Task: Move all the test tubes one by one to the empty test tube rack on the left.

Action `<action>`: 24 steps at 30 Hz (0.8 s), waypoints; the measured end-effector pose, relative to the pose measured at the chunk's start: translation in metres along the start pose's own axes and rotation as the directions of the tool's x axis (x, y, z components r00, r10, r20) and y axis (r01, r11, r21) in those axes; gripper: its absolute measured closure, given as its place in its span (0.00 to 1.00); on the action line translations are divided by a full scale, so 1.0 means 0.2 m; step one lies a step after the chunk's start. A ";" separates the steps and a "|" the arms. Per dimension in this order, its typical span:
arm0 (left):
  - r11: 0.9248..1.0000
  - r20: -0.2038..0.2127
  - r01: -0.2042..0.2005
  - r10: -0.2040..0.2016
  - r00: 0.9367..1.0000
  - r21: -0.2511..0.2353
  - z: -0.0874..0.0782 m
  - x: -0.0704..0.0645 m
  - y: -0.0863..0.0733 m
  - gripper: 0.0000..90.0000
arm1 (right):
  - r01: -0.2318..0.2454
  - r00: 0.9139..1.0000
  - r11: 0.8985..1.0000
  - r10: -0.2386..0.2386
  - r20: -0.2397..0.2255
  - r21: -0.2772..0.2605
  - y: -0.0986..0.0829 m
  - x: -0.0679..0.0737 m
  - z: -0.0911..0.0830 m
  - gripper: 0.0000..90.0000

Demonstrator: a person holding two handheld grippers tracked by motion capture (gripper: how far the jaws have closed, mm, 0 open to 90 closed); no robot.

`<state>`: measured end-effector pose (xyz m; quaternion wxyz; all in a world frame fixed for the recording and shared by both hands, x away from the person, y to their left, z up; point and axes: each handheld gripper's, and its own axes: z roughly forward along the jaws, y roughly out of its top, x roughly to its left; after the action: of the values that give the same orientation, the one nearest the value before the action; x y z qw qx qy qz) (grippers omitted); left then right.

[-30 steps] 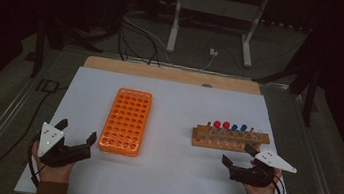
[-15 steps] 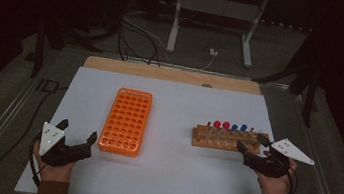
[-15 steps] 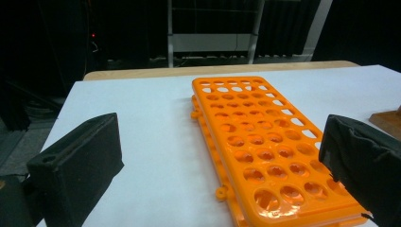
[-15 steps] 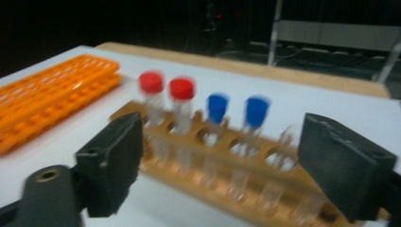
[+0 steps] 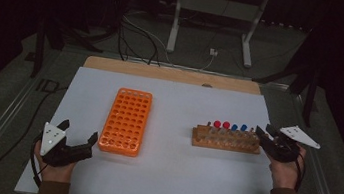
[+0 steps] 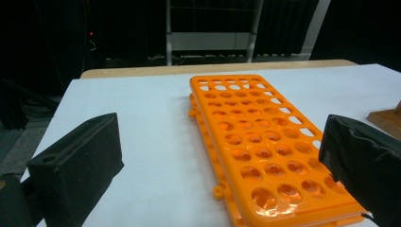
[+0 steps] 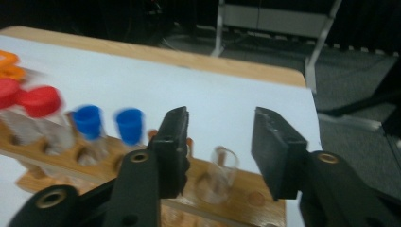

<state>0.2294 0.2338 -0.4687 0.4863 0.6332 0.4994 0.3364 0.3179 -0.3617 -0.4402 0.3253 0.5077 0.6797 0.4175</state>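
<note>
Fingers of my right gripper (image 7: 220, 146) stood parted around an uncapped clear tube (image 7: 221, 171) in the wooden rack (image 5: 226, 140), at about 3 o'clock on the white mat (image 5: 169, 177), not clamped yet. Left gripper (image 5: 76, 141) hung wide open, holding nothing, near 7 o'clock by the orange rack (image 5: 126, 120). Orange rack had every hole empty; I judged no tube moved yet, all left.

Orange rack (image 5: 126, 121), holes in a regular grid, on a white sheet (image 5: 164, 176). Light brown wooden rack (image 5: 226, 140) with tubes: two red caps (image 5: 222, 125), two blue caps (image 5: 239, 127), and one clear uncapped tube (image 7: 222, 172). Grippers black: left (image 5: 76, 137), right (image 5: 263, 132), each with a pale grey plate. Table edge (image 5: 173, 74) tan wood.
</note>
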 end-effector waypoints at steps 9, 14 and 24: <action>1.000 0.003 -0.003 0.003 1.000 0.002 0.00 0.00 0.00 0.01 | -0.005 1.000 0.999 0.005 -0.015 0.035 -0.06 -0.01 0.05 0.80; 1.000 0.004 -0.001 0.001 1.000 0.001 0.01 0.00 0.00 0.01 | -0.011 1.000 0.999 0.012 -0.011 0.036 -0.09 0.00 0.06 0.83; 1.000 0.005 -0.003 0.003 1.000 0.004 0.01 0.00 0.00 0.01 | -0.010 1.000 0.999 0.010 -0.003 0.031 -0.12 0.02 0.07 0.84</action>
<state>0.2301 0.2326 -0.4696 0.4860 0.6357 0.4977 0.3346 0.3197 -0.3579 -0.4676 0.3141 0.5155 0.6840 0.4096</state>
